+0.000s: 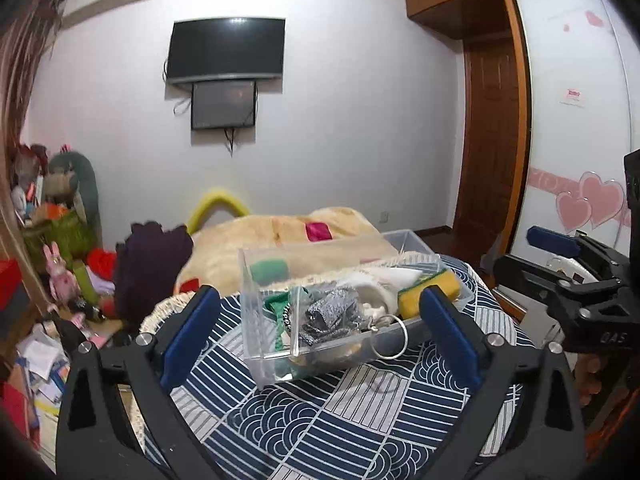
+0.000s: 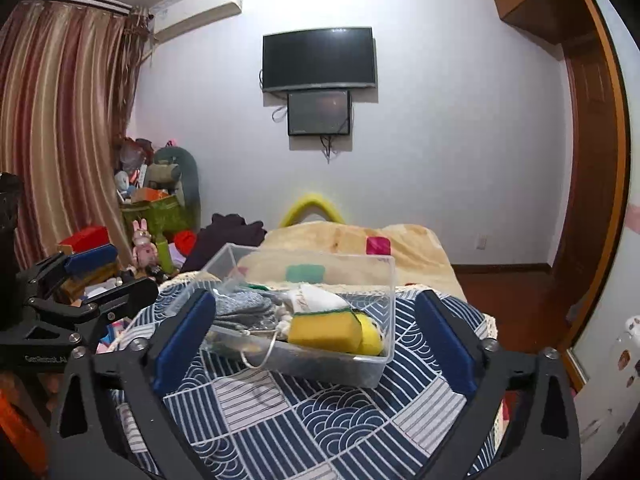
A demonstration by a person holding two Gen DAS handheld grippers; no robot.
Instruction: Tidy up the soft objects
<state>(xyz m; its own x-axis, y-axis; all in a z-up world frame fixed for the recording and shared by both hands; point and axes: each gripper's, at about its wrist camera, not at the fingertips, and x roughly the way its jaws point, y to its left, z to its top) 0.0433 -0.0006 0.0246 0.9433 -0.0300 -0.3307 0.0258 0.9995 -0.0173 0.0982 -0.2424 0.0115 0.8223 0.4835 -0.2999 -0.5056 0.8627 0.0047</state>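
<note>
Two views are logged. Left wrist view: left gripper [image 1: 320, 334] is held wide open, empty; clear box [image 1: 256, 312] sits centre frame. Right wrist view: right gripper [image 2: 316, 338] likewise spread, empty; yellow sponge [image 2: 324, 332] is best pinched across its short sides.

We read little here. White letters "OAS" on the black body of the right gripper [image 1: 560, 256], seen from the left wrist. Partial print "GenRobot.AI" on the left gripper [image 2: 86, 276] body in the right wrist view. Sticker on the wardrobe door [image 1: 574, 96]: unreadable.
</note>
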